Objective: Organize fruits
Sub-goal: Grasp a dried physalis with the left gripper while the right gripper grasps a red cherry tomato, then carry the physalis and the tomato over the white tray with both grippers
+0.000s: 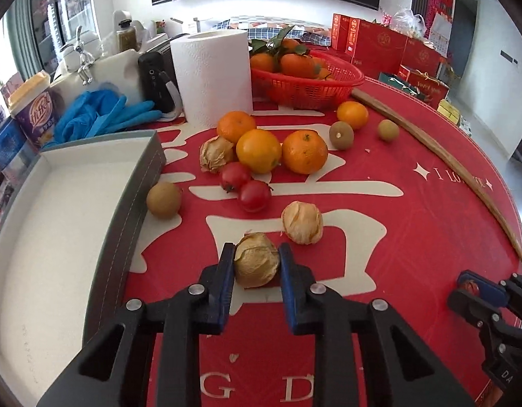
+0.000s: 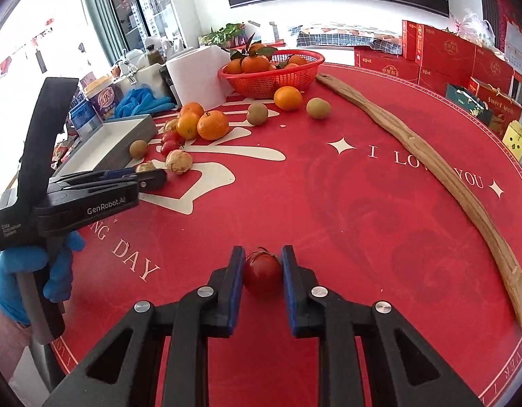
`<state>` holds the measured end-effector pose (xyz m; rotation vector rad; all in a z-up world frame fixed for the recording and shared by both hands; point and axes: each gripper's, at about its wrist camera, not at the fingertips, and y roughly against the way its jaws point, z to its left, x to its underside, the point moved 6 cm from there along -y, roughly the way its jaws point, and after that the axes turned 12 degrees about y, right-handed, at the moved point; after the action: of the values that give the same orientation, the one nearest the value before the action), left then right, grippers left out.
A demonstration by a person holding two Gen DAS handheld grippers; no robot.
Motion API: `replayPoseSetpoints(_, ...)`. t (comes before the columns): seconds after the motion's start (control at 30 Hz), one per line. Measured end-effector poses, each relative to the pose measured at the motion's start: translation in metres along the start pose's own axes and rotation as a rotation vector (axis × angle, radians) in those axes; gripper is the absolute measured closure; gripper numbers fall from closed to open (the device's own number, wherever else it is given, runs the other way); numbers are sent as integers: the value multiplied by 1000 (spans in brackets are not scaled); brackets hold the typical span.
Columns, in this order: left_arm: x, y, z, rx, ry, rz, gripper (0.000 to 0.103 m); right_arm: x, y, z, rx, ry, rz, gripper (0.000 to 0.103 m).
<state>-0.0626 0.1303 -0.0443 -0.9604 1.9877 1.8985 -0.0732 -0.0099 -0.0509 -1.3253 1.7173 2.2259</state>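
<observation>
A papery husked fruit (image 1: 257,260) is clamped between the jaws of the left gripper (image 1: 257,264), just above the red tablecloth (image 1: 413,237). A cherry tomato (image 2: 262,273) is pinched by the right gripper (image 2: 262,271). Beyond, loose oranges (image 1: 258,151) are clustered beside the empty grey tray (image 1: 57,210). If either is squeezed harder, the husk could be crushed or the tomato split.
</observation>
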Motion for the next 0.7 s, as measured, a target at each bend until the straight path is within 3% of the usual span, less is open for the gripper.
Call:
replayPoseSetpoints(0.4,0,70,8,24,18,-147,76,-3,11,2,17,17,-7,80)
replayPoseSetpoints(0.7,-5,97,58,-19,107,-187,76,-29,13,33,-12,64,-8,80)
